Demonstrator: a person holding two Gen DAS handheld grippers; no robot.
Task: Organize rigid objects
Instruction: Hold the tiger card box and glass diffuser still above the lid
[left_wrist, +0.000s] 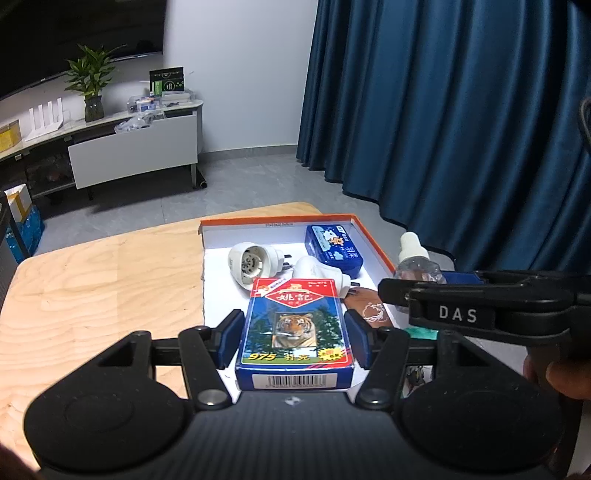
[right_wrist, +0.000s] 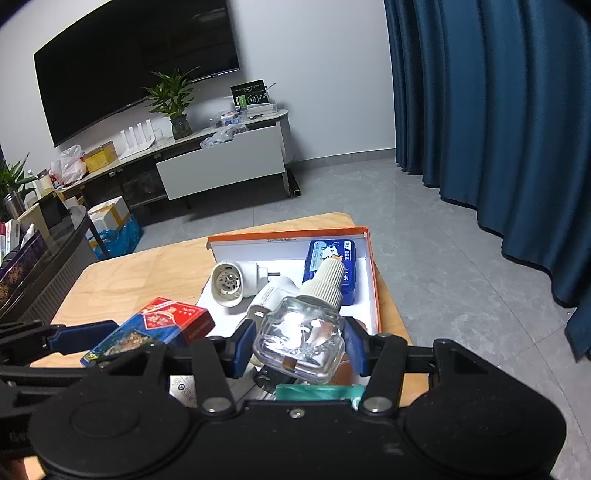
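Observation:
My left gripper (left_wrist: 293, 338) is shut on a blue playing-card box (left_wrist: 295, 328) with a tiger picture, held above the near part of an orange-rimmed white tray (left_wrist: 258, 222). My right gripper (right_wrist: 299, 345) is shut on a clear glass refill bottle (right_wrist: 301, 341) with a white ribbed cap, also above the tray (right_wrist: 288, 233). The tray holds two white plug-in heaters (left_wrist: 251, 264), (left_wrist: 317, 275) and a blue tin (left_wrist: 334, 251). The bottle also shows in the left wrist view (left_wrist: 415, 264), and the card box in the right wrist view (right_wrist: 155, 328).
The tray sits on a light wooden table (left_wrist: 103, 291). A brown patterned item (left_wrist: 371, 310) lies at the tray's near right. A green item (right_wrist: 314, 392) lies under my right gripper. Blue curtains (left_wrist: 461, 110) hang on the right; a TV stand (right_wrist: 221, 162) stands behind.

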